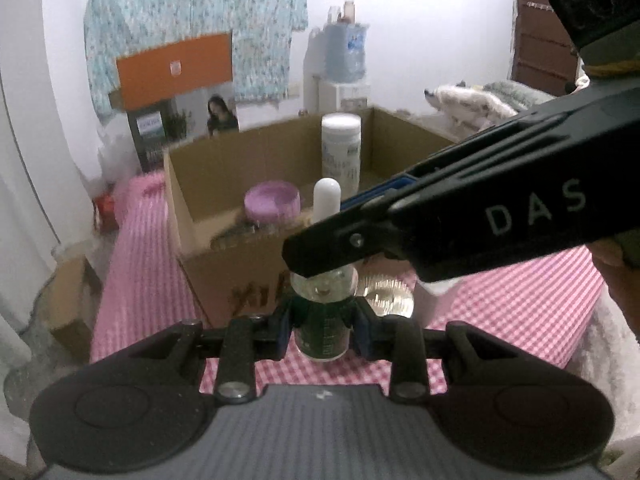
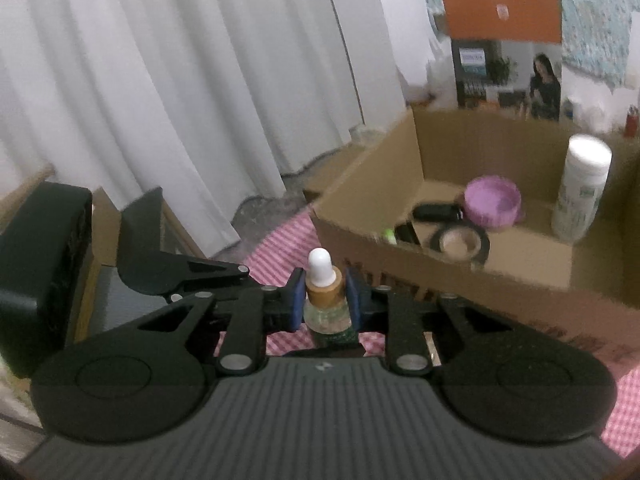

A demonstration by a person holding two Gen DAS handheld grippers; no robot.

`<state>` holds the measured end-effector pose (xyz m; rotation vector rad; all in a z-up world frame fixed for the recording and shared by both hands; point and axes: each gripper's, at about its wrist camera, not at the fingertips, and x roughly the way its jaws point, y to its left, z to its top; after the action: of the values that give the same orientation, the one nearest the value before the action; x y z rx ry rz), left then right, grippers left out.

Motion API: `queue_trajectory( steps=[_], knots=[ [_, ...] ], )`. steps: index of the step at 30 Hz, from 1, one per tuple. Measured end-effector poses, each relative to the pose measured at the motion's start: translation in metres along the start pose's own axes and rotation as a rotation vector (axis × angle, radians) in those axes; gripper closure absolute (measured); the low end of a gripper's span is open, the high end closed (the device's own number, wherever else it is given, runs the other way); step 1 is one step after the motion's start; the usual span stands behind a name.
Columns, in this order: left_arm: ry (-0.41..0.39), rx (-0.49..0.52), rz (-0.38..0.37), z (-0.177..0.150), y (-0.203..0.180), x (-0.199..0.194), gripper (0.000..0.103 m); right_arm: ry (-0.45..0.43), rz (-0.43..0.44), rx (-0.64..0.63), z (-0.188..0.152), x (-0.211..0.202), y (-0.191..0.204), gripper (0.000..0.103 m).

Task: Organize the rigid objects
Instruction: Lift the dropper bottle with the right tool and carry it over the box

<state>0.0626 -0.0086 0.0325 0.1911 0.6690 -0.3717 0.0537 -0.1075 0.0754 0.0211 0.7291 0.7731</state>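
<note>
A small green glass dropper bottle (image 1: 323, 330) with a wooden collar and white rubber bulb (image 2: 321, 267) stands upright over the pink checked tablecloth (image 1: 520, 304). My left gripper (image 1: 323, 330) has its jaws at either side of the bottle's body, with small gaps showing. My right gripper (image 2: 322, 294) is shut on the bottle's wooden collar (image 2: 323, 292); in the left wrist view it reaches in from the right (image 1: 320, 256) over the bottle's top. An open cardboard box (image 1: 224, 276) sits just behind.
The box (image 2: 360, 216) holds a tall white bottle (image 2: 580, 192), a purple round tub (image 2: 494, 200), a tape roll (image 2: 460, 244) and a dark object (image 2: 436, 211). A shiny round disc (image 1: 390, 296) lies right of the dropper bottle. White curtains (image 2: 180, 80) hang at left.
</note>
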Motion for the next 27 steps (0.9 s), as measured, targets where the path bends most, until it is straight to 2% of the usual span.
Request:
queue_trajectory(
  steps=[7,15,20,27],
  knots=[
    [-0.065,0.036,0.002,0.036,-0.005,-0.019,0.070,-0.094,-0.007,-0.062,0.028,-0.038,0.012,0.083],
    [-0.100,0.071,-0.026,0.082,-0.014,-0.008,0.070,-0.160,-0.057,-0.094,0.063,-0.071,-0.001,0.083],
    [-0.086,0.074,-0.054,0.105,-0.017,0.017,0.070,-0.153,-0.082,-0.065,0.084,-0.078,-0.029,0.083],
    [-0.002,0.061,-0.081,0.126,-0.012,0.072,0.070,-0.093,-0.104,-0.004,0.101,-0.064,-0.081,0.083]
  ],
)
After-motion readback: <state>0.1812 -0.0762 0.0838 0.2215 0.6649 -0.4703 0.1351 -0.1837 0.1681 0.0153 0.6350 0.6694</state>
